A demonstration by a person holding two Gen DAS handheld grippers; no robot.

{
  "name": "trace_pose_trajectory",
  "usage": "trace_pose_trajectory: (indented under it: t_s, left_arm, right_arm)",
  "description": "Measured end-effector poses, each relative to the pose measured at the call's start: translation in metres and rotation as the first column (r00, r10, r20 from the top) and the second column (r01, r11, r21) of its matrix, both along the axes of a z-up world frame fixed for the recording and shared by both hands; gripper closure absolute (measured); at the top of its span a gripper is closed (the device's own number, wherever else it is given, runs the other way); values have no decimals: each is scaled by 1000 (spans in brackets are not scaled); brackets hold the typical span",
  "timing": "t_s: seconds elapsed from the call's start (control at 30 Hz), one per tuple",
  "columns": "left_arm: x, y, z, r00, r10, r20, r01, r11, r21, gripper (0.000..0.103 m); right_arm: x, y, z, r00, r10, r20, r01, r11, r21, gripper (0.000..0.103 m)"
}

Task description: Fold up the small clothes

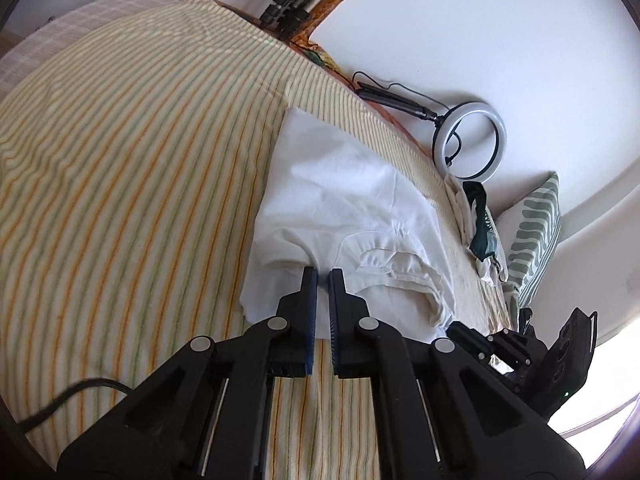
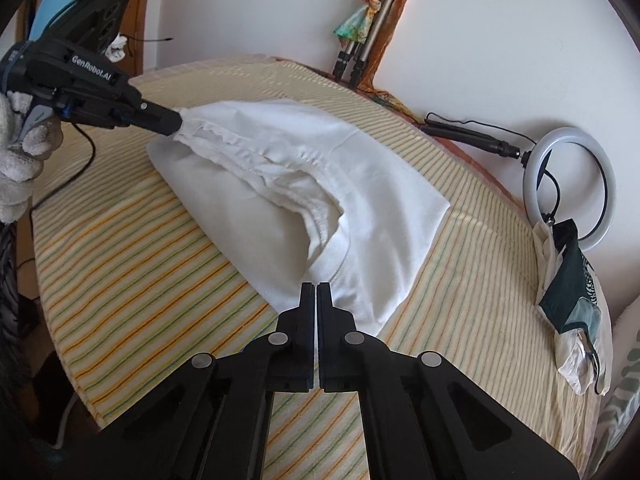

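On the striped bed (image 2: 160,248), both tilted grippers, left gripper (image 1: 323,271) and right gripper (image 2: 316,286), pinch the white shirt (image 2: 360,184).

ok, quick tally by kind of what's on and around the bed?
White T-shirt: 1
Gripper: 2, left gripper and right gripper, each shut on the T-shirt
Ring light: 1
Tripod: 1
Patterned pillow: 1
Small heap of white and dark green clothes: 1
Total: 7
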State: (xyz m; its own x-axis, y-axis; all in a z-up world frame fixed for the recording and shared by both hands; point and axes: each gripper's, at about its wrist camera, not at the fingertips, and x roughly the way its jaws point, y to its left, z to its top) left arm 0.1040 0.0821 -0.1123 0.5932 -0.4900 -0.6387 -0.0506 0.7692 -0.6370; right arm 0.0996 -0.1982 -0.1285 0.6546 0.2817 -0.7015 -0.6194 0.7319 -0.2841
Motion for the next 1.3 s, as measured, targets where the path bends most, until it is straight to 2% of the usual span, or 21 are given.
trace_pose_trajectory:
  t_s: [0.2, 0.3, 0.43, 0.47, 0.63, 0.73, 0.8, 0.83, 0.93, 1.03, 1.17, 1.23, 1.3]
  left_arm:
    - [-9, 0, 4, 1000, -17, 10, 17, 999, 29, 100]
    - [-8, -2, -3, 1000, -22, -3, 22, 998, 56, 100]
    - [-5, -3, -10, 1000, -14, -21, 16, 998, 57, 100]
    - [-5, -3, -11, 1000, -14, -21, 16, 998, 61, 100]
    - [-3, -7, -10, 1000, -18, -15, 19, 996, 83, 100]
    - [0, -9, -8, 1000, -23, -13, 24, 995, 95, 100]
    - [1, -9, -7, 1000, -25, -13, 26, 995, 94, 100]
    - [1, -10, -5, 1000, -26, -9, 27, 996, 89, 100]
    - [-4, -9, 5, 999, -30, 15, 29, 997, 73, 100]
    - [-13, -11, 8, 999, -42, 33, 39, 995, 97, 100]
    - [-21, -13, -7, 999, -53, 2, 53, 988, 145, 100]
    - [-25, -9, -12, 998, -53, -15, 55, 988, 143, 100]
    - [-32, -2, -10, 998, -63, -13, 64, 989, 129, 100]
  right_arm:
    - [-8, -20, 20, 1000, -10, 27, 9, 999, 39, 103]
    - [-9, -27, 20, 1000, 8, -24, -6, 997, 82, 103]
    - [-6, -22, 9, 999, -5, -41, 9, 997, 82, 83]
    - [-3, -18, 7, 999, -4, -48, 8, 996, 84, 83]
    - [20, -2, -5, 993, -34, -110, 47, 992, 116, 83]
    - [26, 5, -15, 993, -34, -117, 42, 997, 68, 83]
    - [27, 5, -15, 993, -40, -109, 45, 998, 41, 96]
    - [27, 4, -13, 994, -49, -101, 52, 998, 27, 100]
    - [20, -6, 8, 995, -13, -98, 19, 998, 65, 100]
    - [6, -12, 21, 997, 15, -80, -9, 997, 75, 100]
    - [-4, -9, 4, 996, 22, -89, -20, 1000, 13, 100]
    - [-6, -5, -9, 997, 1, -78, -4, 999, -41, 100]
    - [-4, -8, -12, 995, -16, -97, 12, 999, -34, 99]
